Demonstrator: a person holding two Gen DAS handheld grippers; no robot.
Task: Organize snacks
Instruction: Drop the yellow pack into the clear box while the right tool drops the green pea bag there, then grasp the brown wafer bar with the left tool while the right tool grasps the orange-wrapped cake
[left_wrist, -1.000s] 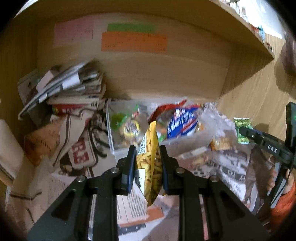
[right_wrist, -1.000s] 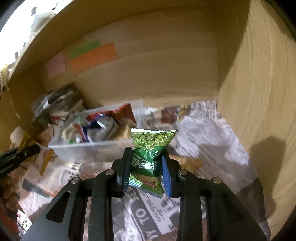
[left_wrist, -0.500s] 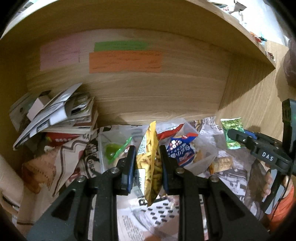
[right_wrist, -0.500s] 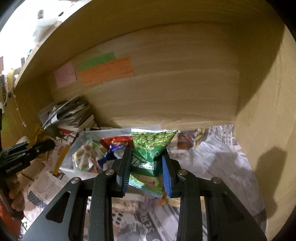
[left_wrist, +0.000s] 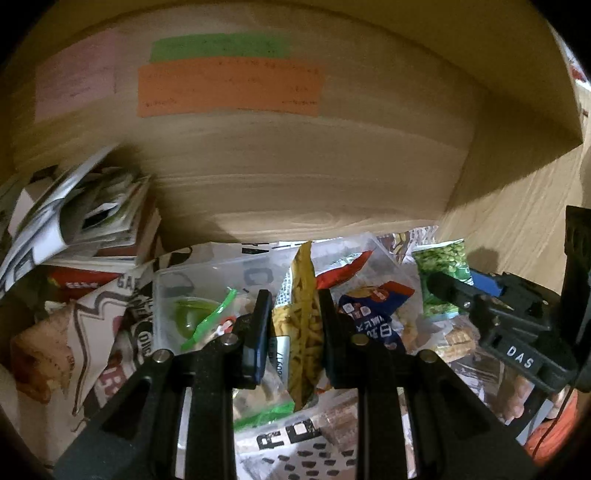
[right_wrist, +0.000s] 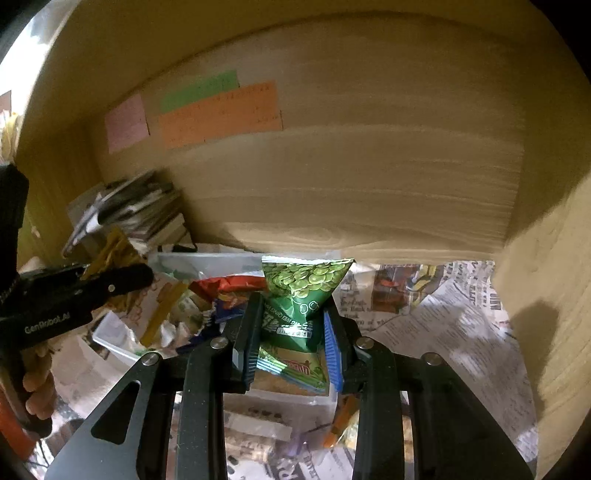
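My left gripper (left_wrist: 294, 300) is shut on a yellow packet of fry-shaped snacks (left_wrist: 303, 332), held upright on its edge. It hangs over a clear plastic bin (left_wrist: 166, 291) that holds several snack packets. My right gripper (right_wrist: 292, 314) is shut on a green pea-snack packet (right_wrist: 306, 284) above the same bin (right_wrist: 207, 258). From the left wrist view, the right gripper (left_wrist: 458, 284) and its green packet (left_wrist: 441, 258) are at the bin's right end. The right wrist view has the left gripper (right_wrist: 129, 277) at the bin's left side.
Newspaper (right_wrist: 443, 314) lines the wooden shelf floor. A stack of magazines and books (left_wrist: 92, 221) fills the back left corner. Orange (left_wrist: 229, 88), green and pink notes stick to the back wall. The shelf's side wall (right_wrist: 546, 295) stands close on the right. More packets lie loose by the bin.
Both grippers have moved deeper into the shelf and now hang over the bin, which has slid down towards the fingers in both views. Both grips are unchanged.
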